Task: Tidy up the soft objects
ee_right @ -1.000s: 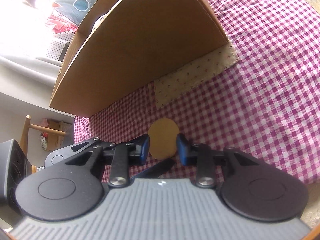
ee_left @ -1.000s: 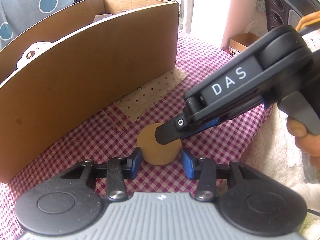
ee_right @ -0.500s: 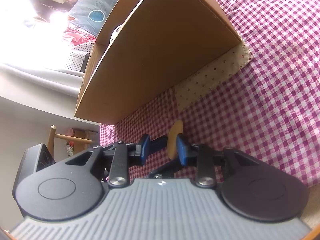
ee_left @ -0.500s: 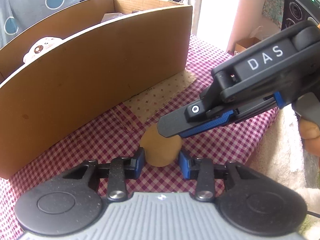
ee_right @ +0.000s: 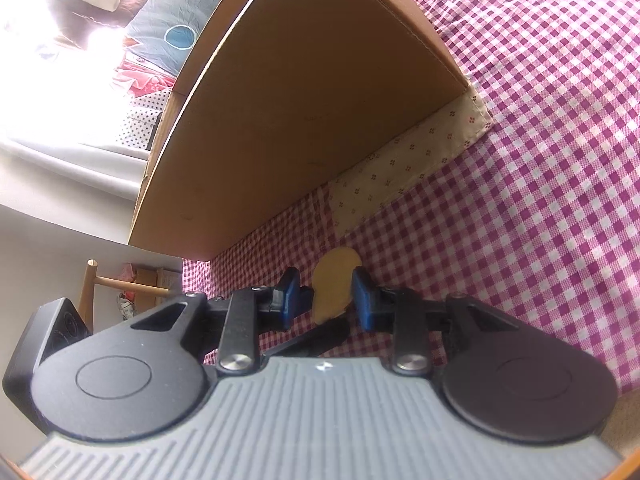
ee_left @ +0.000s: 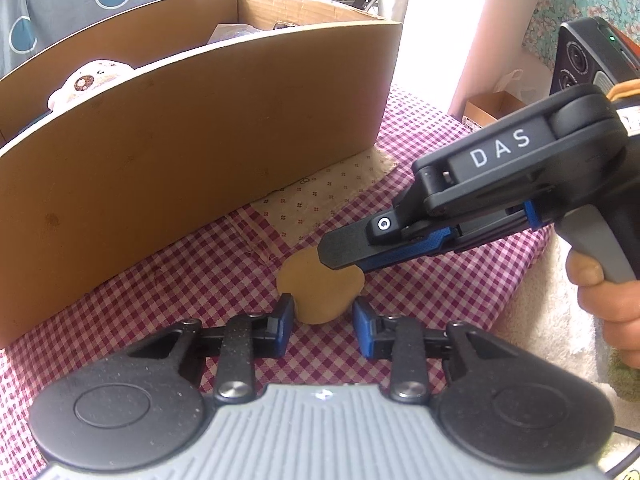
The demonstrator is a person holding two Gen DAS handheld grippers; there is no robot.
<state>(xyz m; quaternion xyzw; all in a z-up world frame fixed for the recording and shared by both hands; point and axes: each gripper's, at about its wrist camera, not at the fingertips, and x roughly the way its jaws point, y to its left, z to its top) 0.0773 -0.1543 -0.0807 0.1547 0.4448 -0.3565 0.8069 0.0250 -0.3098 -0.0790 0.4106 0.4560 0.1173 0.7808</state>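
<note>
- Tan pad (ee_left: 320,292) lies on the checked surface (ee_left: 192,280), its near part between the pads of the left hand-held gripper (ee_left: 324,316). Those jaws have just been closing and now appear to pinch it, since the pad looks narrowed there. The bite is shallow, so on lifting the soft pad could fold and slip out.
- Just beyond the left fingertips, the right hand-held gripper (ee_right: 324,296) reaches in from the side. Its jaws are partly apart around the pad's far edge: one pad touches it, the other shows a gap. If both grippers pull at once, the pad may stretch, twist or tear free from the weaker hold.
- The two sets of fingers are nearly touching, so a small roll of either wrist could knock them together and jar the grip.
- Ahead of both grippers, the tall near wall of the cardboard box (ee_left: 200,140) stands in the way. A low carry would catch the dangling pad on its rim and drop it outside, short of the plush toy (ee_left: 88,84) inside.
</note>
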